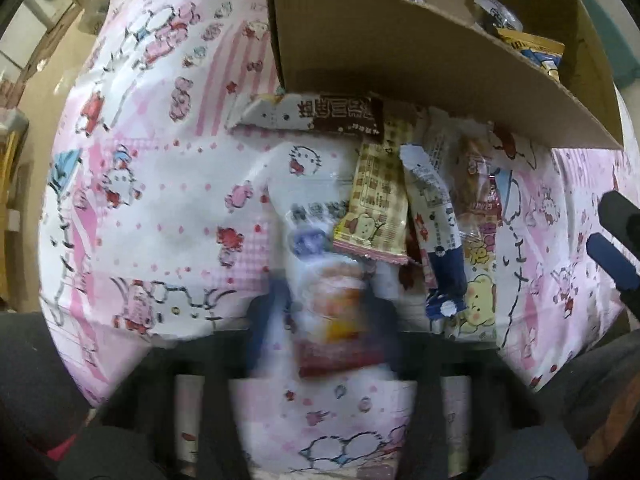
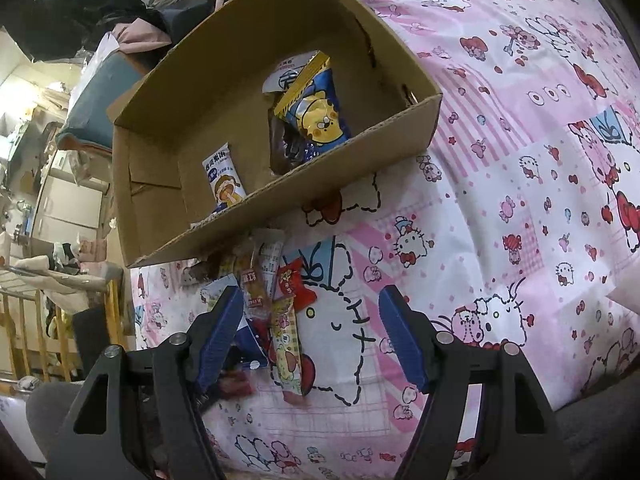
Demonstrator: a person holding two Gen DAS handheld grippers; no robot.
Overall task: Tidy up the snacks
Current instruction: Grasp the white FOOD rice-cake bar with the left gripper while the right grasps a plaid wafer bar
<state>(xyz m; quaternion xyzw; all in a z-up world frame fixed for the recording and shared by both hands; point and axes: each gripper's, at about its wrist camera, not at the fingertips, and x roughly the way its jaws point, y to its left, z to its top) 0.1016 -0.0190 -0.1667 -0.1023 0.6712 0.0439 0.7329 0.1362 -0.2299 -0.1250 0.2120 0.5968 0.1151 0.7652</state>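
A pile of snack packets (image 1: 400,216) lies on the pink cartoon bedsheet (image 1: 160,180) just in front of an open cardboard box (image 1: 400,60). My left gripper (image 1: 328,312) points straight down at the pile's near edge. Its blurred blue fingers (image 1: 272,304) sit against both sides of a white packet with orange and red print (image 1: 336,308). My right gripper (image 2: 310,294) stands open above the pile (image 2: 276,300), with a yellow bear packet (image 2: 286,344) below the gap and untouched. The box (image 2: 360,148) holds a blue-and-yellow packet (image 2: 320,116) and a white packet (image 2: 224,180).
The bedsheet (image 2: 500,160) stretches bare to the right of the box. Clothes (image 2: 140,28) are heaped behind the box. Beyond the bed's left edge are a wooden rail (image 2: 24,320) and room clutter. The right gripper's fingers (image 1: 612,248) show at the left view's right edge.
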